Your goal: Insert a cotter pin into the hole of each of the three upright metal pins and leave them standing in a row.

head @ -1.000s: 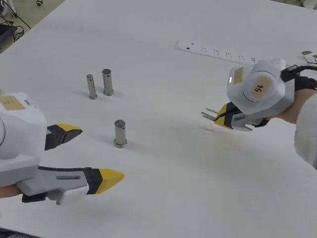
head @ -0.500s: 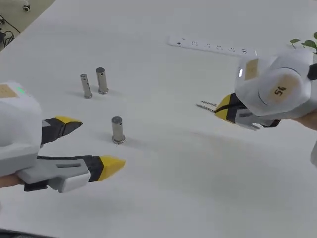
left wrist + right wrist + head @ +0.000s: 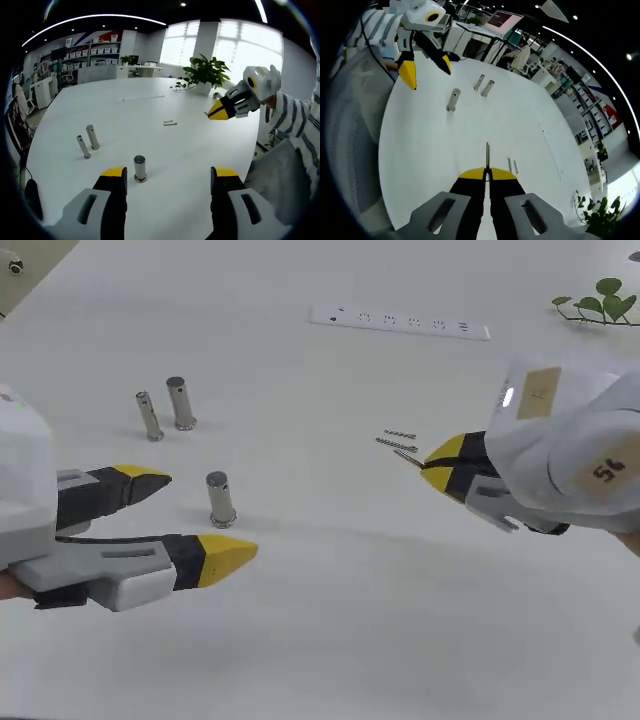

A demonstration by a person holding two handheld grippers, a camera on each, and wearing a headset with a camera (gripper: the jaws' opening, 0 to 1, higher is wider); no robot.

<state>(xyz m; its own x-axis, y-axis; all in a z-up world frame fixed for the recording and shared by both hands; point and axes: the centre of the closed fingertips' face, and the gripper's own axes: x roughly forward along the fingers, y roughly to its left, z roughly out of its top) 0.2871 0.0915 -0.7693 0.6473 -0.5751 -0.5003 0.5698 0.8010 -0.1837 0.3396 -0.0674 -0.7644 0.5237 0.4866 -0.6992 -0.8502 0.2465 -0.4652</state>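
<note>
The white bench (image 3: 330, 630) carried everything. The left gripper (image 3: 169, 176) hovered empty with its jaws spread wide, and the nearest metal pin (image 3: 220, 498) stood upright just ahead, between its tips. The right gripper (image 3: 432, 468), at 3 o'clock in the head view, was pinched together on a cotter pin (image 3: 487, 152) that stuck out forward. A white power strip (image 3: 400, 322) lay at 12 o'clock. A thicker metal pin (image 3: 181, 403) and a thinner metal pin (image 3: 149, 415) stood side by side at 11 o'clock from the nearest one. Two loose cotter pins (image 3: 400, 434) lay at 11 o'clock from the right gripper's tips.
</note>
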